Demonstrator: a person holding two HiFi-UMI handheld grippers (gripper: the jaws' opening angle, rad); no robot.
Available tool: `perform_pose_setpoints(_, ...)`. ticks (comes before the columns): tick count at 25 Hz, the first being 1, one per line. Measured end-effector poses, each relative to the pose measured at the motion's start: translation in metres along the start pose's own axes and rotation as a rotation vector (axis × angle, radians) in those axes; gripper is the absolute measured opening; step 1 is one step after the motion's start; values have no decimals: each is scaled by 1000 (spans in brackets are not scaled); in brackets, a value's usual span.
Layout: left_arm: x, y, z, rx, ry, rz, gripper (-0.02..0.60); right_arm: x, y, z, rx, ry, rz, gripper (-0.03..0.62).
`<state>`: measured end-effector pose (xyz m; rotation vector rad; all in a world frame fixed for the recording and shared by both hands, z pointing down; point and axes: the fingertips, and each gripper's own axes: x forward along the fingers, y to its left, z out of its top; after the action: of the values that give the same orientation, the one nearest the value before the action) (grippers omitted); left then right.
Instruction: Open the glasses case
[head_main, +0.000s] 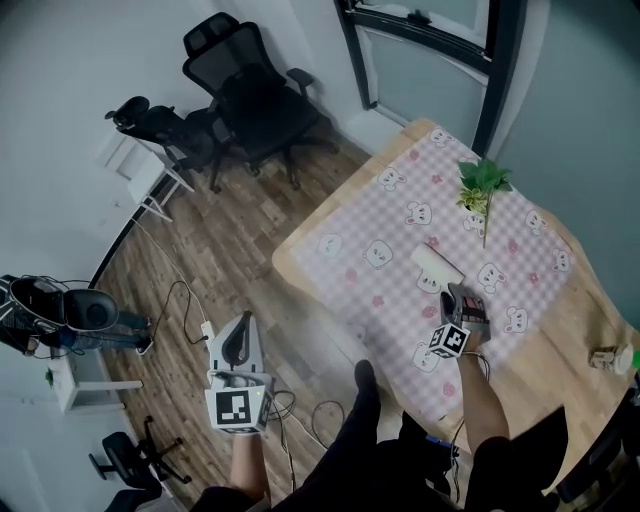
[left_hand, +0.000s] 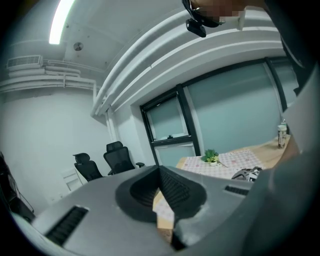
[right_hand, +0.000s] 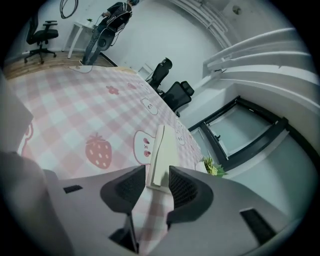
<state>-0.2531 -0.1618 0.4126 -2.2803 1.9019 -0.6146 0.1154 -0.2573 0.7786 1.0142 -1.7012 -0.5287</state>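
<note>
The right tool's (right_hand: 157, 172) jaws stand apart around the near end of the glasses case (right_hand: 163, 150); the left tool's (left_hand: 160, 170) jaws meet, empty.

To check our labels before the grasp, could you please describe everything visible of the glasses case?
The glasses case is a cream, oblong box with a smooth, hard-looking shell; it looks closed. It lies flat on the pink checked tablecloth, apart from the small plant beyond it. Its near end sits between the right gripper's parted jaws, and the pads do not appear to press it.
</note>
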Motion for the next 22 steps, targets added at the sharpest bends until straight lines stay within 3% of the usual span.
perform_pose_setpoints(2, 2, -3, 5, 1, -3, -13, -2, 0, -1, 0, -3, -7, -1, 128)
perform_pose_setpoints(3, 3, -3, 5, -1, -3, -15, -2, -1, -3, 1, 1, -16, 0, 77)
perform_pose_setpoints(6, 6, -5, 3, -8, 0, -18, -2, -6, -9, 5, 43, -38, 15, 49)
perform_pose_setpoints(10, 9, -10, 1, -21, 7, -24, -2, -13, -36, 8, 204, -80, 36, 26)
perform_pose_setpoints(14, 11, -11, -2, -7, 11, -37, -2, -10, -62, -11, 504, -95, 129, 20)
perform_pose_setpoints(19, 12, -12, -2, -14, 17, -40, -2, 12, -75, -56, 1167, -146, 346, 21)
perform_pose_setpoints(22, 11, -12, -1, -13, 20, -42, -2, 24, -70, -75, 1362, -95, 443, 21)
